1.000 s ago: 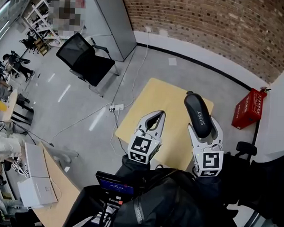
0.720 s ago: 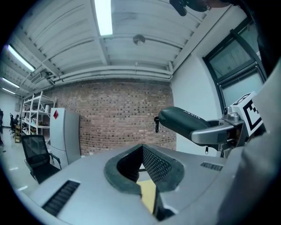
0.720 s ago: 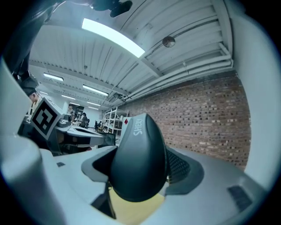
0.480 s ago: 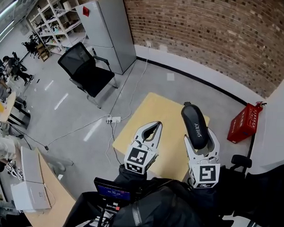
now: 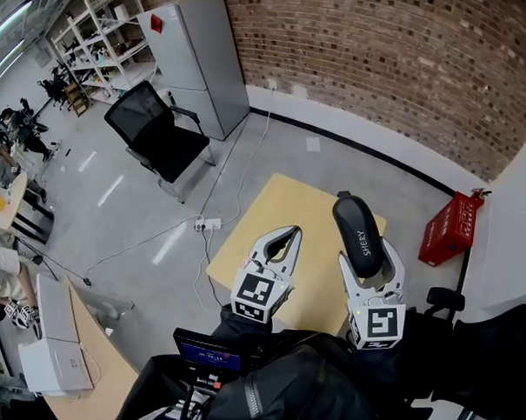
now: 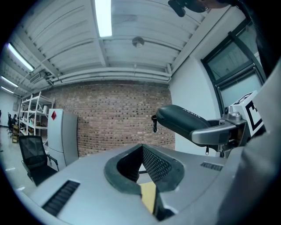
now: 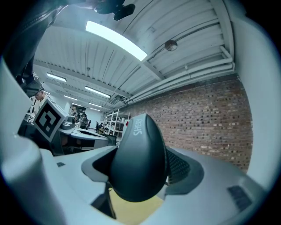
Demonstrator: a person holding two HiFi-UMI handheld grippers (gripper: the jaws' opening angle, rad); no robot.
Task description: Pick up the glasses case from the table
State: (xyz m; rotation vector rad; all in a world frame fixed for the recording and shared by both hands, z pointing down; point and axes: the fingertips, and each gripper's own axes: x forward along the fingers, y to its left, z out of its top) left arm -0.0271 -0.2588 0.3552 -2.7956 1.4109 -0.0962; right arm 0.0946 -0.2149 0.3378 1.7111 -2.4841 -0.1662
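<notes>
The dark oval glasses case (image 5: pixel 359 238) is held in the air over the small wooden table (image 5: pixel 285 197), and my right gripper (image 5: pixel 371 255) is shut on its near end. In the right gripper view the case (image 7: pixel 138 165) fills the space between the jaws of that gripper (image 7: pixel 140 178) and juts forward. My left gripper (image 5: pixel 282 237) hangs beside it over the table's left part, shut, with nothing between its jaws. From the left gripper view, that gripper (image 6: pixel 142 148) has its tips together, and the case (image 6: pixel 182 123) shows up to the right.
A black office chair (image 5: pixel 158 131) and a grey cabinet (image 5: pixel 191 54) stand on the floor to the far left. A red crate (image 5: pixel 445 226) sits by the white wall on the right. A power strip with cables (image 5: pixel 206 222) lies beside the table. A brick wall runs behind.
The head camera has tilted, so the room has slid in the picture. Both grippers keep almost the same pose, and the right one still holds the case above the table.
</notes>
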